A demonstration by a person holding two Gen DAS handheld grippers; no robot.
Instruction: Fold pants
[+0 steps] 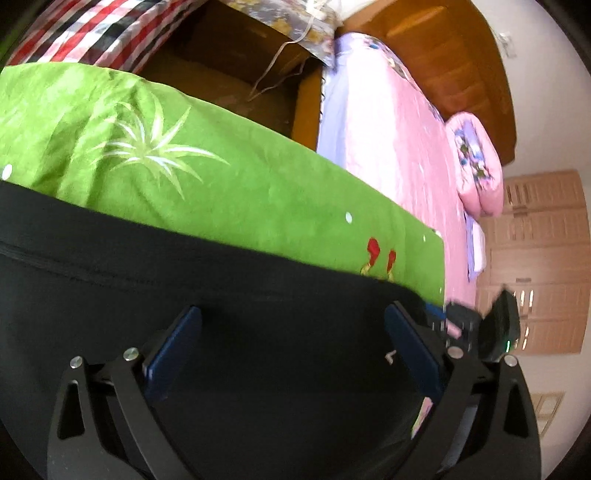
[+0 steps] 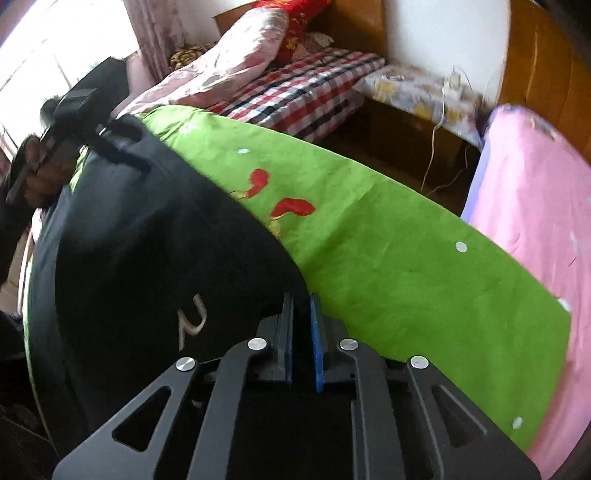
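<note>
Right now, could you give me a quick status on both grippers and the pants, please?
Left gripper open over the black pants. Right gripper shut at the pants' edge. Pants flat on green cloth. Nothing in the way.

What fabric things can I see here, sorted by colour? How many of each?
Black: 1, the pants
Green: 1, the sheet under the pants
Pink: 2, the bedspread and the rolled quilt on it
Red, white and black check: 1, the blanket
Red floral: 1, the pillow
Total: 6
</note>
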